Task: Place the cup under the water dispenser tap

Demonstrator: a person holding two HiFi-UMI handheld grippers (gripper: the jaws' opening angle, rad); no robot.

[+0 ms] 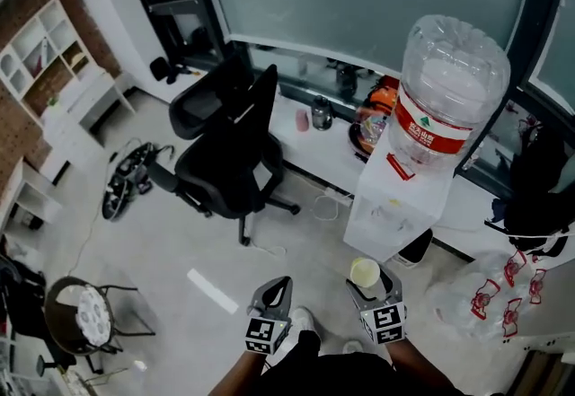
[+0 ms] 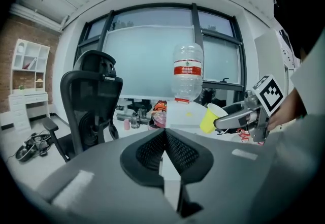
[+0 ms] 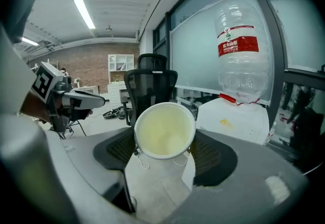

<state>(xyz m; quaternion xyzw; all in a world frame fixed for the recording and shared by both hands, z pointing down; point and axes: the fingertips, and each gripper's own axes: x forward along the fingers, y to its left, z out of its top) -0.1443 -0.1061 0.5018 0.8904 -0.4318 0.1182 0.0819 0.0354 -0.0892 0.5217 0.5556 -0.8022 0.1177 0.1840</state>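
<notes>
A pale yellow paper cup [image 1: 365, 271] sits tilted, its empty mouth toward the camera, between the jaws of my right gripper [image 1: 370, 283], which is shut on it. In the right gripper view the cup [image 3: 164, 130] fills the gap between the jaws. The white water dispenser [image 1: 395, 197], with a clear bottle [image 1: 445, 89] upside down on top, stands just beyond the cup. I cannot make out its tap. My left gripper [image 1: 275, 288] hovers left of the cup, shut on nothing, pads meeting [image 2: 163, 132]. The cup [image 2: 209, 119] also shows from the side.
A black office chair [image 1: 229, 152] stands left of the dispenser. Plastic bags with red print [image 1: 490, 295] lie on the floor at the right. A low ledge [image 1: 314, 147] along the window carries small items. A round wire stand [image 1: 81, 313] sits at lower left.
</notes>
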